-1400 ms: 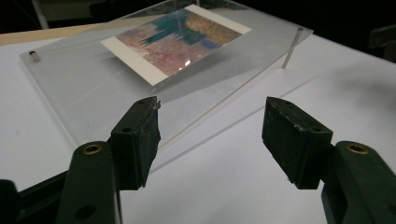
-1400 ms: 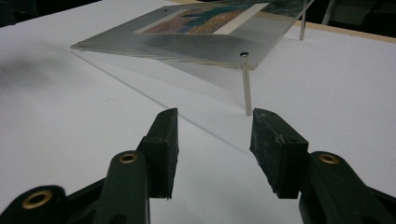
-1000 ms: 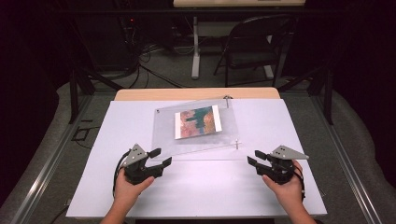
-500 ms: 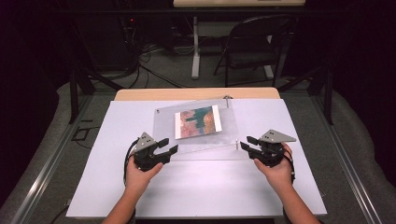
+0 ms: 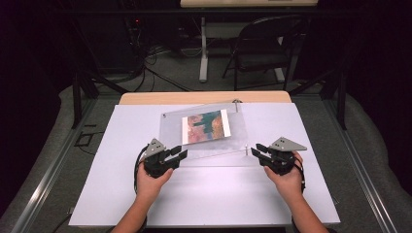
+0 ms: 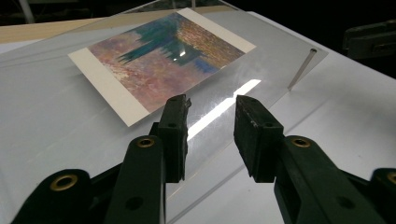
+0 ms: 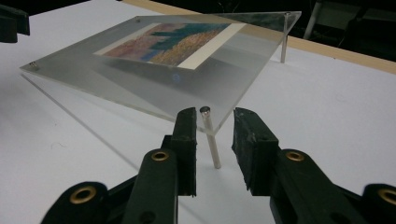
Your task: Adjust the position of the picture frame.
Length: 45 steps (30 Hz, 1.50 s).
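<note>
Clear acrylic frame (image 5: 204, 133) edges blur; both grippers' fingers narrowing, gripping nothing yet.

the frame (image 6: 187, 60) – far corner cut off above.

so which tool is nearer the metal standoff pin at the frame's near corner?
Right. The right tool has the metal pin between its open jaws; the left tool sits at the acrylic frame's opposite near edge.

I'm looking at a clear acrylic frame (image 5: 204, 133) showing a white-bordered print (image 5: 205, 127) mottled in teal, pink and orange. I'm working black grippers over a white table (image 5: 204, 199) edged in tan wood, beside silver pins (image 7: 211, 140).
</note>
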Tool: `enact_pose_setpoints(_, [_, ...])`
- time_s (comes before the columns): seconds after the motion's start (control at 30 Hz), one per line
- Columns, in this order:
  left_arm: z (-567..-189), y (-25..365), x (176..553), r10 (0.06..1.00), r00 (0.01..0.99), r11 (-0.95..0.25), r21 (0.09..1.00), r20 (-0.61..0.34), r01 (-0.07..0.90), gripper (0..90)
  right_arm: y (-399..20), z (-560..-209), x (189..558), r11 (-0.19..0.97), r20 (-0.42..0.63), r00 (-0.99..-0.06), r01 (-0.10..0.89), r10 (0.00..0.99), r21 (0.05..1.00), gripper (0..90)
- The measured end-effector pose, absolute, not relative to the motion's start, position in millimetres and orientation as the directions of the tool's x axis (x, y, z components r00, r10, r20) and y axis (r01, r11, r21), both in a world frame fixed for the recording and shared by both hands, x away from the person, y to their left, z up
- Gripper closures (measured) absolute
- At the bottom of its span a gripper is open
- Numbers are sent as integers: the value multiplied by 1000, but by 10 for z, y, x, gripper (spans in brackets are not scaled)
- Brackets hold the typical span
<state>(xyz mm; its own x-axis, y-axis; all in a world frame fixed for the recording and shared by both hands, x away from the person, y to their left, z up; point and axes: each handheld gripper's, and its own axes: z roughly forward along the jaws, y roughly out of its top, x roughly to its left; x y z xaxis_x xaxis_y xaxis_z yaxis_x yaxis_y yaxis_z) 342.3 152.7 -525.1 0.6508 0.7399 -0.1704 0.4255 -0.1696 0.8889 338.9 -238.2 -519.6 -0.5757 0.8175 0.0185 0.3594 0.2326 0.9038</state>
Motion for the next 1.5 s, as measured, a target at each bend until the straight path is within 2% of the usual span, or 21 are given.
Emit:
enact_pose_setpoints(0.27, [-5329, 1459, 3361, 719, 676, -199, 885, -161, 422, 729, -2386, -5248, 3334, 259, 12, -593, 369, 805, 892, 742])
enact_pose_setpoints(0.5, [-5373, 1410, 3329, 716, 682, -247, 861, -146, 444, 798, -2342, -5329, 3357, 280, 5, -594, 387, 805, 879, 728])
enact_pose_setpoints(0.77, [-5422, 1394, 3333, 686, 701, -237, 851, -195, 469, 897, -2249, -5467, 3536, 304, -2, -588, 415, 809, 858, 709])
enact_pose_setpoints(1.3, [-5447, 1382, 3321, 695, 689, -254, 825, -207, 505, 900, -2126, -5620, 3762, 341, -20, -590, 438, 807, 832, 713])
enact_pose_setpoints(1.5, [-5460, 1393, 3329, 702, 679, -256, 812, -218, 525, 900, -2045, -5653, 3828, 355, -34, -585, 443, 810, 823, 768])
